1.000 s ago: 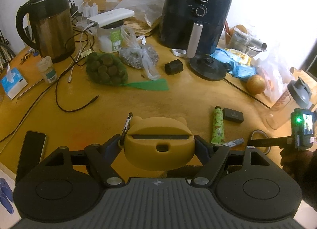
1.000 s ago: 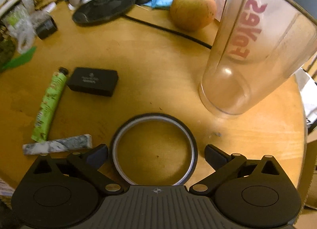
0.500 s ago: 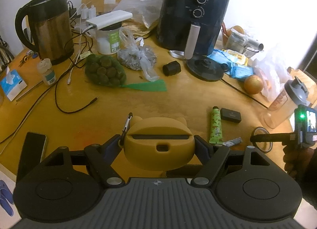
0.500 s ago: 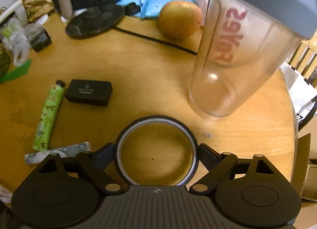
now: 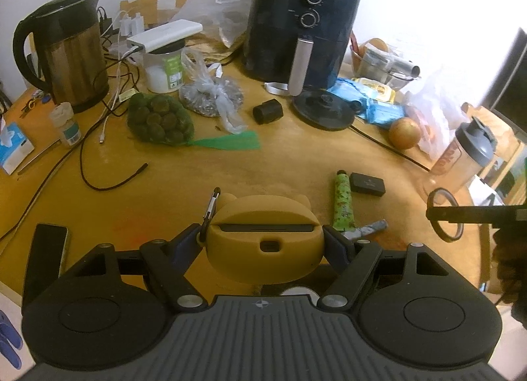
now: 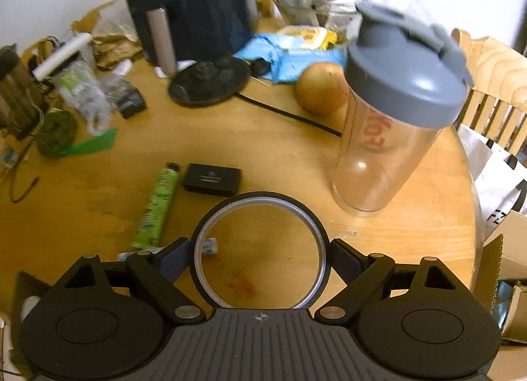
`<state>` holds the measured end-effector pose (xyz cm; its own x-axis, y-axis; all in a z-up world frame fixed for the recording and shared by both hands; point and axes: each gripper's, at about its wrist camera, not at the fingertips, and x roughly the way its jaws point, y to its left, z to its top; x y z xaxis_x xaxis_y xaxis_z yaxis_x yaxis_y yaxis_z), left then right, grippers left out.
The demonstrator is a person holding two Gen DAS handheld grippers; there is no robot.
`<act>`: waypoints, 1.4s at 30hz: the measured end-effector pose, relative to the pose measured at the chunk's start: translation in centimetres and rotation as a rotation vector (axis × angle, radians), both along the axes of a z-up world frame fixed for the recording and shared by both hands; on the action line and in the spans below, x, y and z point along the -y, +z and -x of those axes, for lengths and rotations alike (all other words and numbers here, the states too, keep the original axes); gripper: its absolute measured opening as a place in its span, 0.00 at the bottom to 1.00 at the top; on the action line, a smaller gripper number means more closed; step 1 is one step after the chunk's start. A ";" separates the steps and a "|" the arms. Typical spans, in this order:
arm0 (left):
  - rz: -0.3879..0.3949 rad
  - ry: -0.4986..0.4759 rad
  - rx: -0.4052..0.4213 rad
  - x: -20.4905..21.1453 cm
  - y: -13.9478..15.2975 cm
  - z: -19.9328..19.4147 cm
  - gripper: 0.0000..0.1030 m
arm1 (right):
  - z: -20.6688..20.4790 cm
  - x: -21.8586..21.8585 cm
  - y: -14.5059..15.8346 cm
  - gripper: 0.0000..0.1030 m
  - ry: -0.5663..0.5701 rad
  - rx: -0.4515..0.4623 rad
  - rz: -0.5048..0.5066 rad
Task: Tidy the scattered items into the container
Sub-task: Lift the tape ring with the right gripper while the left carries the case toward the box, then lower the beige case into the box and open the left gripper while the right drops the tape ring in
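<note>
My left gripper is shut on a yellow bear-shaped silicone case with a carabiner clip, held above the round wooden table. My right gripper is shut on a black ring with a silver inner rim, lifted off the table; the ring also shows in the left wrist view. On the table lie a green tube, a small black box and a grey wrapped stick.
A clear shaker bottle with a grey lid stands right of the ring. An apple, black air fryer, kettle, net bag of round fruit, cables and a phone crowd the table. Cardboard box at right.
My right gripper has shut on the black ring and lifted it up and back from the table. My left gripper keeps holding the yellow case and has risen slightly.
</note>
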<state>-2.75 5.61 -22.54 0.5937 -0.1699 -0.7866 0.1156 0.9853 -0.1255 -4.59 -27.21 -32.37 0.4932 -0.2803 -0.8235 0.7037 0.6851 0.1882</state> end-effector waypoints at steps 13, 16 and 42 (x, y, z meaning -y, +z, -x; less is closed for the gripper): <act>0.015 -0.069 -0.068 1.4 -1.9 1.9 0.75 | 0.6 -5.8 3.7 0.88 0.081 0.095 -0.030; 0.022 -0.081 -0.094 1.7 -2.5 2.3 0.75 | 0.7 -7.0 4.0 0.89 0.099 0.108 -0.041; 0.026 -0.095 -0.187 3.2 -5.5 4.3 0.78 | 2.4 -11.2 3.1 0.89 0.177 0.097 -0.099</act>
<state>-7.01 2.38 -28.07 0.4181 -0.2402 -0.8761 0.1803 0.9672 -0.1792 -7.00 -16.00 -29.26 0.6059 -0.1028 -0.7889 0.5495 0.7711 0.3216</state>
